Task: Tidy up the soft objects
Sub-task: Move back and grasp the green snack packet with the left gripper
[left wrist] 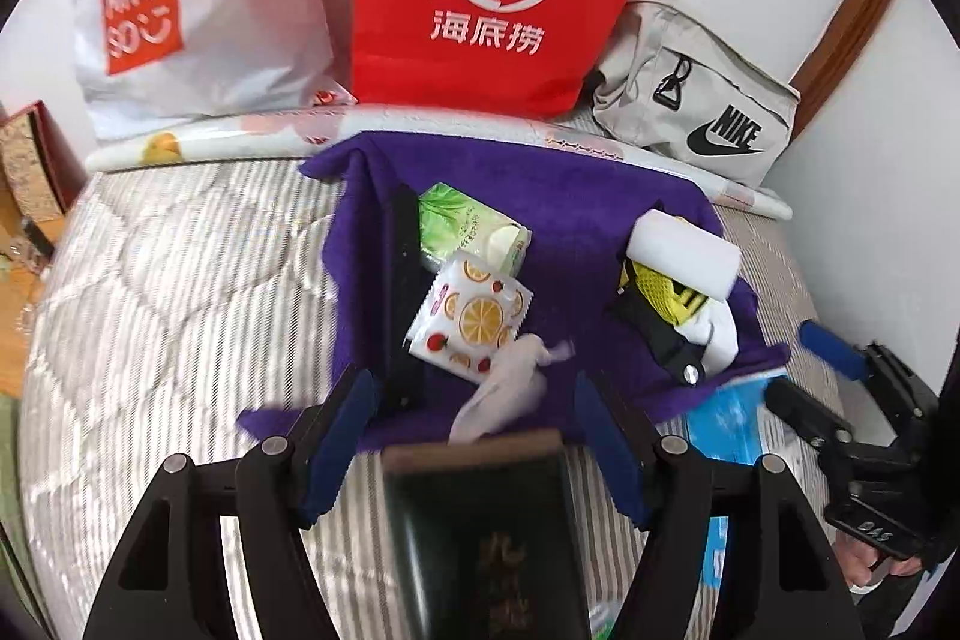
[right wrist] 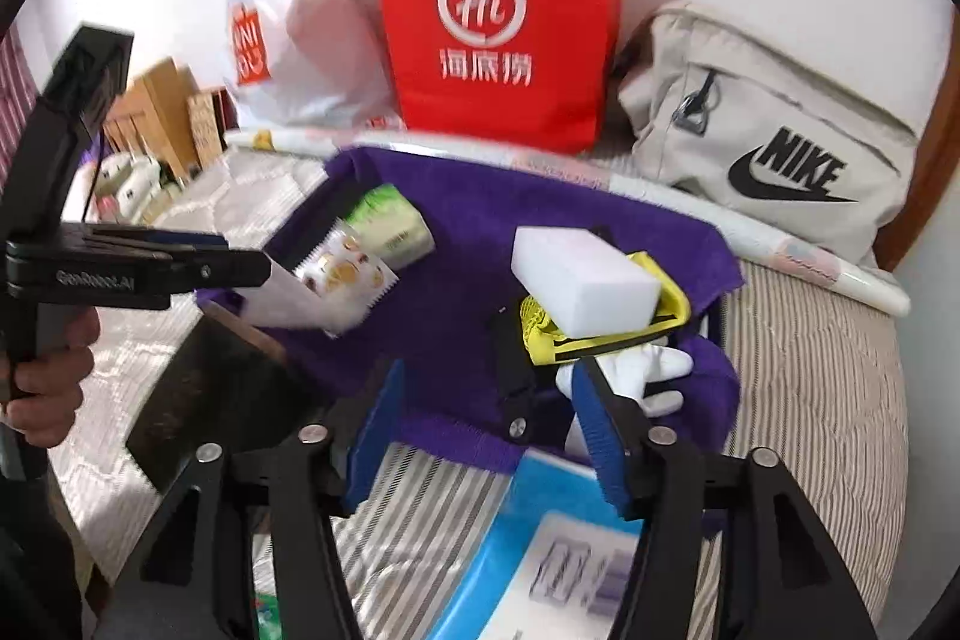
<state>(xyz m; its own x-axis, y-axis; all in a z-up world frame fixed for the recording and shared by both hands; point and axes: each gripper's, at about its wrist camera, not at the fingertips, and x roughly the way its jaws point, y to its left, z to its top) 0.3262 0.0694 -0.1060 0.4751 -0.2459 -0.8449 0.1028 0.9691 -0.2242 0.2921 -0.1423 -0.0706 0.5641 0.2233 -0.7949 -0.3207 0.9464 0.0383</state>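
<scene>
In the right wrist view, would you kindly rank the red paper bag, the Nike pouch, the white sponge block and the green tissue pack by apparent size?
1. red paper bag
2. Nike pouch, nearly as large
3. white sponge block
4. green tissue pack, partly hidden, so unsure

1. Purple towel (left wrist: pixel 540 220): spread flat on the striped bed, carrying the other items.
2. Green tissue pack (left wrist: pixel 474 229): at 12 o'clock on the towel.
3. Fruit-print tissue pack (left wrist: pixel 471 319): touching the green pack, at its 6 o'clock.
4. White sponge block (right wrist: pixel 585 280): at 3 o'clock, resting on a yellow mesh item (right wrist: pixel 543 325).
5. White glove (right wrist: pixel 654 370): at 5 o'clock.

Fuzzy purple cloth towel (left wrist: pixel 540 214), glossy tissue packet (left wrist: pixel 471 319)
</scene>
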